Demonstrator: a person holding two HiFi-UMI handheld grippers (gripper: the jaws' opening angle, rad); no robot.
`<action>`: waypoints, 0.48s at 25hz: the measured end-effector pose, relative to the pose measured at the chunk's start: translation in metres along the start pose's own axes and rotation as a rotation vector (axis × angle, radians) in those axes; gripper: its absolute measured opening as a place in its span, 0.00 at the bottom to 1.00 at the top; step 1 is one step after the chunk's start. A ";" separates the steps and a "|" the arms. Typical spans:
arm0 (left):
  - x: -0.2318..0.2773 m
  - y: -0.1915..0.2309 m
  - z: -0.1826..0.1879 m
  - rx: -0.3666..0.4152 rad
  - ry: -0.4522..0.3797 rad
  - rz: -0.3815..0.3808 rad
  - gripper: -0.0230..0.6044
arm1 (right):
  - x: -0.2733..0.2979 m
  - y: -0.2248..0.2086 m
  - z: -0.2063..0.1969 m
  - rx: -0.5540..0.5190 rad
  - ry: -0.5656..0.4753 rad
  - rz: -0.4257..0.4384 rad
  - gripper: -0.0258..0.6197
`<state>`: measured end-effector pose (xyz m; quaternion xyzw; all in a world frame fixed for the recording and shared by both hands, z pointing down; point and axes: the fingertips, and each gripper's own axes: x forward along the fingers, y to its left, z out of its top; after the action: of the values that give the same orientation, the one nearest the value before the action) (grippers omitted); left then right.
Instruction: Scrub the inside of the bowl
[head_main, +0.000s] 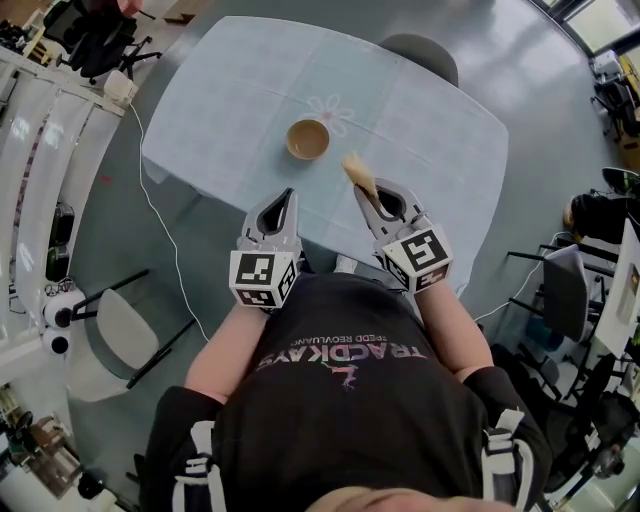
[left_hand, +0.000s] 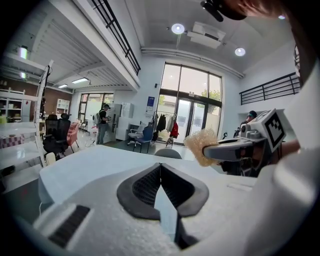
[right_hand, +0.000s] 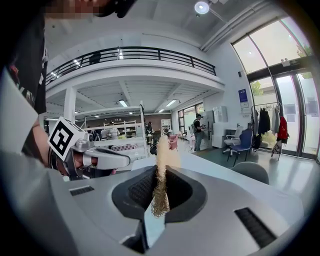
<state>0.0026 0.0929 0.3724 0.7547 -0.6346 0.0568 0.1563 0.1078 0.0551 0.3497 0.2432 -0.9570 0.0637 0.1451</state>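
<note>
A small tan bowl (head_main: 308, 138) stands upright on the pale blue tablecloth (head_main: 220, 110), past both grippers. My right gripper (head_main: 372, 192) is shut on a beige scrub pad (head_main: 359, 173) that sticks up from its jaws, to the right of the bowl and nearer to me. The same scrub pad (right_hand: 161, 172) shows pinched between the pads in the right gripper view. My left gripper (head_main: 285, 196) is shut with nothing in it, over the near table edge, below the bowl. From the left gripper view the scrub pad (left_hand: 200, 145) pokes out of the right gripper.
A grey chair (head_main: 425, 52) stands at the far side of the table, another chair (head_main: 125, 335) on the floor to my left. A white cable (head_main: 160, 215) runs down from the table's left corner. White shelving (head_main: 40, 150) lines the left wall.
</note>
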 end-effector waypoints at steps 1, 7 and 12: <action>0.000 0.000 -0.001 -0.002 0.000 0.002 0.06 | 0.001 0.000 0.000 -0.002 0.001 0.003 0.09; 0.004 0.004 -0.003 -0.003 0.003 0.011 0.06 | 0.008 0.001 -0.001 -0.011 0.008 0.025 0.09; 0.007 0.004 -0.002 -0.005 0.004 0.028 0.06 | 0.010 -0.001 -0.002 -0.012 0.016 0.050 0.09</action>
<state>0.0000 0.0863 0.3773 0.7451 -0.6451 0.0589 0.1588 0.1002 0.0500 0.3553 0.2180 -0.9618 0.0635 0.1527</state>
